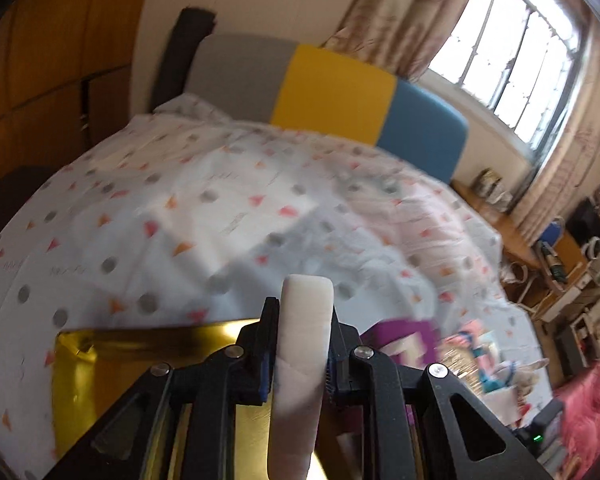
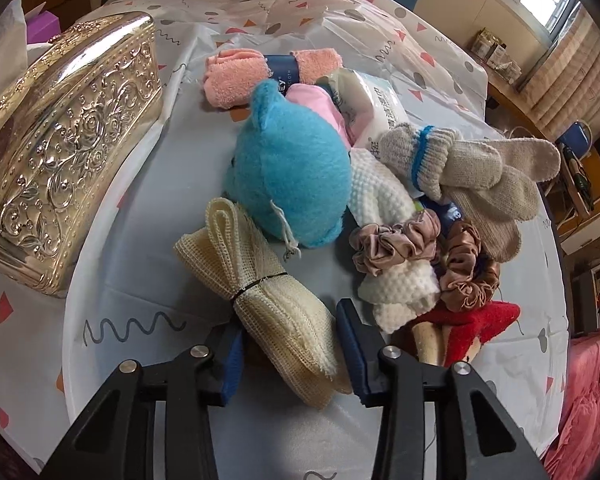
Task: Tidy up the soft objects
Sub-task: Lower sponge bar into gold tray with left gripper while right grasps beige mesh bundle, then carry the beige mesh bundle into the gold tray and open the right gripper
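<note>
The left gripper (image 1: 305, 344) has its fingers clenched on a white folded cloth (image 1: 300, 364), which stands upright between them above the gold box (image 1: 140, 360); the box's shiny inside shows below and to the left of the cloth, and what it holds cannot be told from this view. A purple box (image 1: 404, 338) lies just right of the gold box on the patterned bed cover (image 1: 204, 216). In the right wrist view the right gripper (image 2: 290, 344) is spread, its fingers (image 2: 354, 344) released on either side of a cream mesh bundle (image 2: 260, 280) tied with a black band; whether the pads touch it cannot be told. The embossed gold box (image 2: 68, 152) stands closed on this side, well left of the bundle. Just beyond the bundle sits a blue plush toy (image 2: 296, 164), with a pink towel roll (image 2: 236, 76) behind it and a tissue pack (image 2: 372, 100) to the toy's right. Right of the toy lie a white knitted cloth (image 2: 384, 200), grey knitted gloves (image 2: 472, 176), two brown scrunchies (image 2: 396, 240) and a red plush piece (image 2: 476, 324), all heaped together and touching.
</note>
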Available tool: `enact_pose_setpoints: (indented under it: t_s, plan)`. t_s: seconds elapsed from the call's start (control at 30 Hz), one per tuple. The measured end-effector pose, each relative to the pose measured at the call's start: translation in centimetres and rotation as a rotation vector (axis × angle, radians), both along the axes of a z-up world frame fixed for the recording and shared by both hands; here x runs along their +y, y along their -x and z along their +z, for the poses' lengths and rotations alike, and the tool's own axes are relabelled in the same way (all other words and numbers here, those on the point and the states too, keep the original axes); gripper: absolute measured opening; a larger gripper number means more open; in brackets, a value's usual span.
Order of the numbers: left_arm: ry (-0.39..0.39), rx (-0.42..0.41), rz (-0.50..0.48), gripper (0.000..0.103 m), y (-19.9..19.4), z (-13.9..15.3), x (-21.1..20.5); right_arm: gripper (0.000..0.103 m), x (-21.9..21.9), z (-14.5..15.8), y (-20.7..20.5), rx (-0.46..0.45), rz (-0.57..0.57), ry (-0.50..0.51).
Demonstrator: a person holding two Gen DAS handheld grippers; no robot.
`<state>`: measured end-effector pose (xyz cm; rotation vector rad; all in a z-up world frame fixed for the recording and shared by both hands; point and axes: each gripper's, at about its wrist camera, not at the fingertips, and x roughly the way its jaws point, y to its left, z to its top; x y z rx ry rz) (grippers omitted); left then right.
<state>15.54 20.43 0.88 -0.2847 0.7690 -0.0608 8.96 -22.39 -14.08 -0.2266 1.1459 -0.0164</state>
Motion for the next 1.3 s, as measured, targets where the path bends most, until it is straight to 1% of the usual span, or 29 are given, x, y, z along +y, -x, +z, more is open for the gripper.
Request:
enact_pose_setpoints:
  t_s: [0.07,0.1,0.13,0.17,0.2,0.23,0.27,0.33,0.43,0.57,0.7,0.83,0.93,1.03,1.13,1.17,1.2,1.3]
  plan:
    - [-0.018,0.055,0.025,0.023,0.5,-2.3,1.0,0.043,0.2,0.0,0.2,-0.004,0.000,0.007]
    - [-0.024,0.087,0.031,0.030,0.8,-3.6,1.3,0.043,0.4,0.1,0.6,-0.005,0.001,0.011]
    - [-0.022,0.115,0.042,0.048,0.9,-4.7,1.6,0.043,0.5,0.1,0.8,-0.008,0.004,0.014]
    - [-0.016,0.139,0.065,0.059,1.3,-5.8,2.1,0.042,0.6,0.2,0.9,-0.011,0.006,0.018]
    - [-0.009,0.149,0.088,0.076,1.6,-6.5,2.4,0.042,0.6,0.1,0.9,-0.013,0.007,0.022]
    - [0.005,0.152,0.111,0.084,2.1,-6.9,2.8,0.040,0.6,0.1,0.9,-0.014,0.009,0.022]
    - [0.016,0.155,0.132,0.086,2.7,-7.4,3.1,0.036,0.8,0.2,1.0,-0.017,0.014,0.019]
    - [0.013,0.169,0.143,0.087,3.4,-7.8,3.0,0.030,1.0,0.2,1.0,-0.020,0.020,0.018]
    - [-0.031,0.168,0.132,0.087,5.3,-8.0,2.1,0.026,0.9,0.5,1.1,-0.022,0.017,0.000]
    - [-0.115,0.138,0.124,0.087,8.6,-7.8,0.2,0.019,0.2,1.3,1.1,-0.031,-0.003,-0.087]
    - [-0.145,0.118,0.117,0.087,11.0,-7.9,-0.8,0.016,-0.6,2.8,1.3,-0.063,-0.034,-0.228]
    - [-0.146,0.156,0.105,0.087,12.3,-8.7,-1.2,0.014,-2.3,4.3,1.4,-0.109,-0.106,-0.358]
    - [-0.158,0.155,0.111,0.087,13.1,-8.8,-1.2,0.013,-3.2,5.6,0.8,-0.122,-0.152,-0.469]
    - [-0.130,0.151,0.117,0.087,13.5,-8.6,-1.0,0.013,-2.7,7.3,-0.2,-0.136,-0.135,-0.558]
    - [-0.102,0.139,0.116,0.087,13.8,-8.2,-0.7,0.013,-1.5,8.9,-1.2,-0.130,-0.085,-0.706]
    - [-0.100,0.134,0.116,0.087,14.0,-8.1,-0.7,0.013,-1.0,9.3,-1.5,-0.112,-0.067,-0.776]
    - [-0.100,0.128,0.114,0.088,14.0,-8.0,-0.8,0.013,-0.8,9.5,-1.8,-0.110,-0.076,-0.814]
    - [-0.100,0.115,0.110,0.089,14.3,-7.8,-0.8,0.013,-0.1,10.6,-2.8,-0.121,-0.097,-0.878]
